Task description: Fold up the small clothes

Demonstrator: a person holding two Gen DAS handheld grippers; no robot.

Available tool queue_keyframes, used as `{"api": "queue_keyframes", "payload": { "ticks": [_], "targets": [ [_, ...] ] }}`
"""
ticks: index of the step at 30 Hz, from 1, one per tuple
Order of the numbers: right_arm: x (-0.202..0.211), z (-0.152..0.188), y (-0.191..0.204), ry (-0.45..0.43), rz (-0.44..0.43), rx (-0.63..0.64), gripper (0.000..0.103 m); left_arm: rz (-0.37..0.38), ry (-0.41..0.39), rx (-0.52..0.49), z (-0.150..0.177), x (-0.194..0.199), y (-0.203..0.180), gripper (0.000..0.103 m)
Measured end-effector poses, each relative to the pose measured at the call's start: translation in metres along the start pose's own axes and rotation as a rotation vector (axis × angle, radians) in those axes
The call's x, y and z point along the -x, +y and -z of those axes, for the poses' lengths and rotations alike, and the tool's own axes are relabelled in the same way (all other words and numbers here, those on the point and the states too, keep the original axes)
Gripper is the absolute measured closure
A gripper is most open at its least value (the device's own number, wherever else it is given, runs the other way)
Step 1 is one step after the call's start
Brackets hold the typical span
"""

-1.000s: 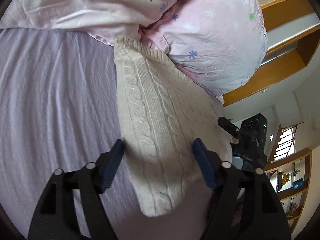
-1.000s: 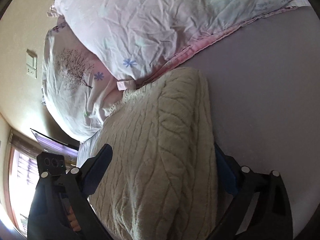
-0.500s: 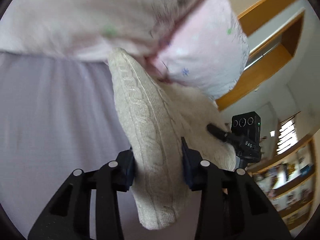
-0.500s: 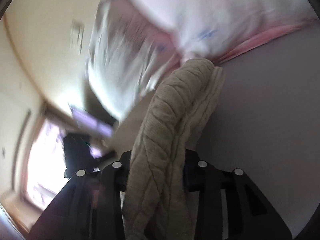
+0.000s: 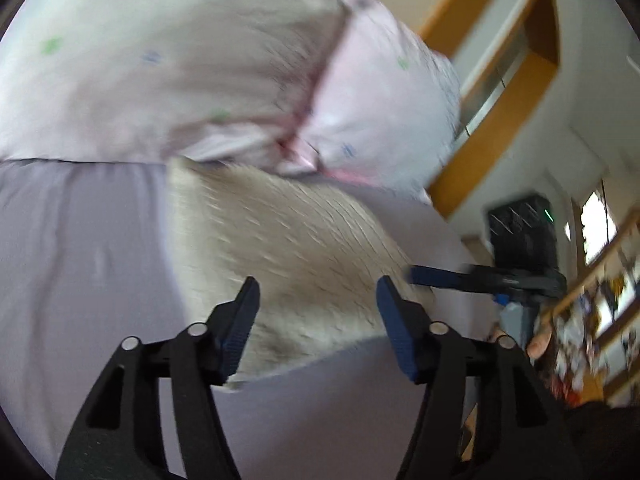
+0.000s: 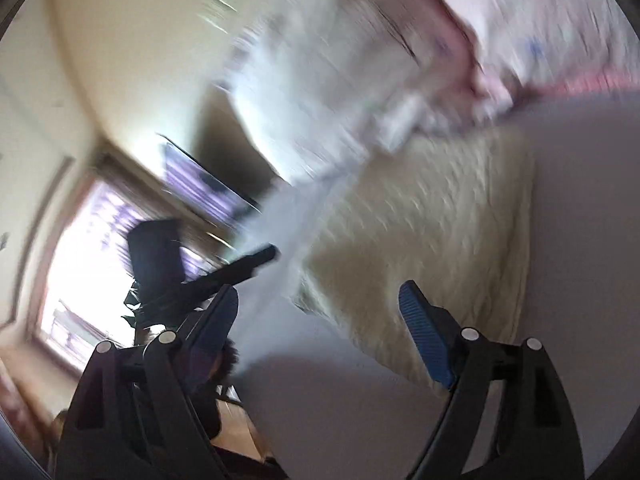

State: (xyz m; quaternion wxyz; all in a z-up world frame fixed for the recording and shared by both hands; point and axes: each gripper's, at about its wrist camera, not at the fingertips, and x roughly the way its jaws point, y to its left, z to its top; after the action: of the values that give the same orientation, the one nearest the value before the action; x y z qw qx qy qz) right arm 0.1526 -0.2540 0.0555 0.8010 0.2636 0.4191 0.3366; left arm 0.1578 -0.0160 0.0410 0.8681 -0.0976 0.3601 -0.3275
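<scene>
**Left wrist and right wrist: both grippers wide apart over a folded knit on the bed**

Left wrist view shows a lilac sheet point(image 5: 80, 264) covering the bed; pink pillows point(image 5: 200, 72) with small flower prints lie at its head, beyond the jaws; past the right-hand jaw stand orange wood trim point(image 5: 492, 136), a bright window and blurred shelves. Right wrist view, heavily blurred, shows a cream wall point(image 6: 120, 60) and a glowing window point(image 6: 80, 264) beyond the left-hand jaw.

The sweater point(image 5: 304, 264), cream and cable-knit, lies folded flat on the sheet, its far edge touching the pillows; its near edge sits between and just ahead of the left gripper point(image 5: 316, 320); the jaws stand apart, holding nothing. The right gripper point(image 6: 320, 316) is likewise spread and holds nothing; in its view the sweater point(image 6: 432, 232) lies ahead, mostly toward the right-hand jaw, with bare sheet point(image 6: 360, 408) directly between the fingers. Each gripper appears in the other's view, low beside the sweater's edge; both point toward the pillows.
</scene>
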Motion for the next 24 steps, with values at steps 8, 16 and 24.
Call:
{"api": "queue_keyframes", "payload": {
  "ticks": [8, 16, 24],
  "targets": [
    [0.005, -0.007, -0.050, -0.083, 0.139, -0.180, 0.038, -0.079, 0.066, -0.027, 0.024, -0.018, -0.007, 0.045],
    [0.031, 0.061, 0.028, -0.308, 0.579, 0.123, 0.001, -0.371, 0.017, 0.030, 0.070, 0.014, -0.013, 0.002],
    [-0.013, 0.092, 0.015, -0.111, 0.759, 0.083, 0.001, -0.506, 0.110, 0.014, 0.078, -0.016, -0.004, 0.002]
  ]
}}
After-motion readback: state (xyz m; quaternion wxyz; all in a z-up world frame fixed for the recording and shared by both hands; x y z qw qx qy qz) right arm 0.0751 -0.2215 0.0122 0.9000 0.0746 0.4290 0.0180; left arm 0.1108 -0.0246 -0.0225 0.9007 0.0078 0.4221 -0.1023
